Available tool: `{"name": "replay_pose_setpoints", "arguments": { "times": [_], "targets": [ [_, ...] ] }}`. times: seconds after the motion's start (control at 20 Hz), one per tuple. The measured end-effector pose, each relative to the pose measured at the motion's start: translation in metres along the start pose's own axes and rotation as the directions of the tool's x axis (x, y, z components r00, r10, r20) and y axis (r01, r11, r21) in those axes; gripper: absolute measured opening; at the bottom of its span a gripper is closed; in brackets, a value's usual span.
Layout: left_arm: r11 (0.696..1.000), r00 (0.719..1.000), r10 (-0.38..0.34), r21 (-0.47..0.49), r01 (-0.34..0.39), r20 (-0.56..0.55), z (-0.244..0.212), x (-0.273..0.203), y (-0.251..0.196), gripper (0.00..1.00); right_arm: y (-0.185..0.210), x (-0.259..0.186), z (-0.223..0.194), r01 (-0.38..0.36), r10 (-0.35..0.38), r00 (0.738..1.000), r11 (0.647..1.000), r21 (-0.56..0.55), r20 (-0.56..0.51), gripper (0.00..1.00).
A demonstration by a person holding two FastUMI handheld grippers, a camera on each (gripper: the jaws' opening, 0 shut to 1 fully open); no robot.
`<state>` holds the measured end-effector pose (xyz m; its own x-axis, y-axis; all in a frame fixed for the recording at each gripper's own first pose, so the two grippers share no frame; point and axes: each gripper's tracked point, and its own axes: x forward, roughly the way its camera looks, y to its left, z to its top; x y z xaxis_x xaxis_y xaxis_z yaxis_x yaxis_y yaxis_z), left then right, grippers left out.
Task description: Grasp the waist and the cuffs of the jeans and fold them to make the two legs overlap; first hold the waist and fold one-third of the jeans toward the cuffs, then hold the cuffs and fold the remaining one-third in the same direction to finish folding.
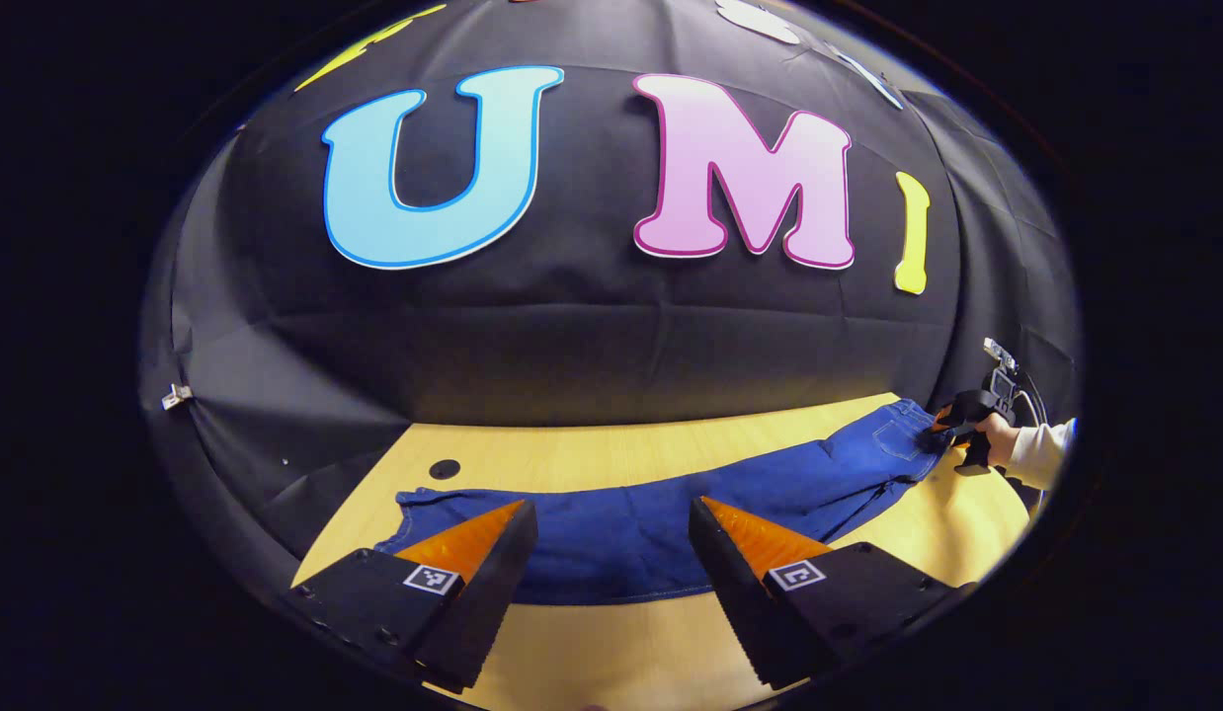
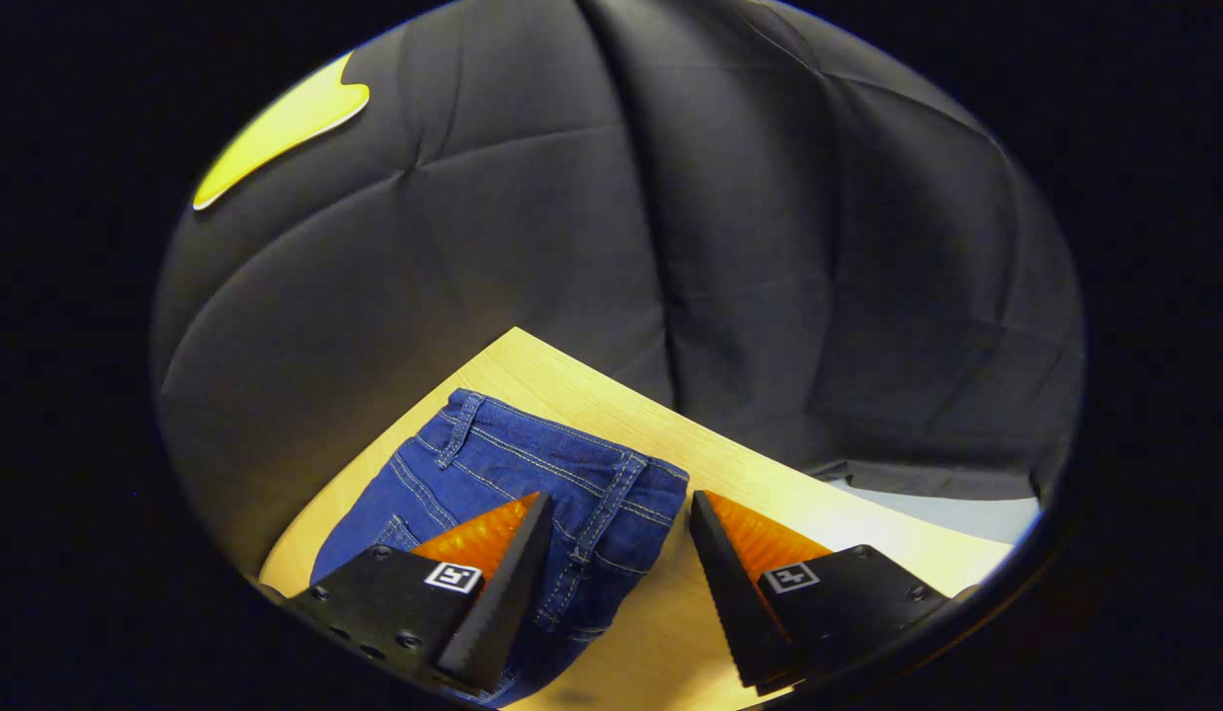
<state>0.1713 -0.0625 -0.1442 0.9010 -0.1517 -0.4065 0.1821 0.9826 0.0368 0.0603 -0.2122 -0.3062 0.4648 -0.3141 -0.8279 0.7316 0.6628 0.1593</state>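
Note:
Blue jeans (image 1: 631, 523) lie stretched lengthwise across the wooden table (image 1: 592, 454), cuff end at the left and waist at the far right. My left gripper (image 1: 611, 538) is open and hovers just above the leg part near the table's front edge, nothing between its fingers. In the left gripper view my right gripper (image 1: 942, 427) sits at the waist, held by a hand in a white sleeve (image 1: 1041, 452). In the right gripper view the waistband (image 2: 532, 464) with belt loops lies under the open right gripper (image 2: 616, 533); one finger is over the denim, the other over bare table (image 2: 770, 484).
A small dark round spot (image 1: 444, 468) marks the table behind the cuffs. The booth's black cloth wall rises right behind the table's far edge. Beyond the table's corner a strip of pale floor (image 2: 947, 513) shows in the right gripper view.

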Motion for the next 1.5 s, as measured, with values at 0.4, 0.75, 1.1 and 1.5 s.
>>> {"name": "replay_pose_setpoints", "arguments": {
  "times": [0.4,0.75,1.1,1.5],
  "targets": [
    [0.999,0.999,0.034,0.008,-0.034,0.014,-0.011,0.005,0.006,0.98,0.023,0.007,-0.009,-0.193,0.193,0.981,0.98,0.05,0.004,0.15],
    [0.999,1.0,0.024,-0.048,-0.025,-0.017,-0.05,0.009,0.006,0.98,0.035,-0.044,0.033,-0.311,0.307,0.931,0.95,-0.013,0.195,0.08],
    [0.999,1.0,0.007,-0.032,-0.007,-0.004,-0.059,-0.015,0.004,0.98,0.048,-0.103,0.054,-0.462,0.508,0.813,0.86,-0.215,0.285,0.08],
    [0.999,0.999,-0.018,-0.042,0.019,0.031,-0.071,-0.05,0.011,0.98,0.06,-0.099,0.03,-0.656,0.728,0.663,0.678,-0.333,0.176,0.08]
  ]
}}
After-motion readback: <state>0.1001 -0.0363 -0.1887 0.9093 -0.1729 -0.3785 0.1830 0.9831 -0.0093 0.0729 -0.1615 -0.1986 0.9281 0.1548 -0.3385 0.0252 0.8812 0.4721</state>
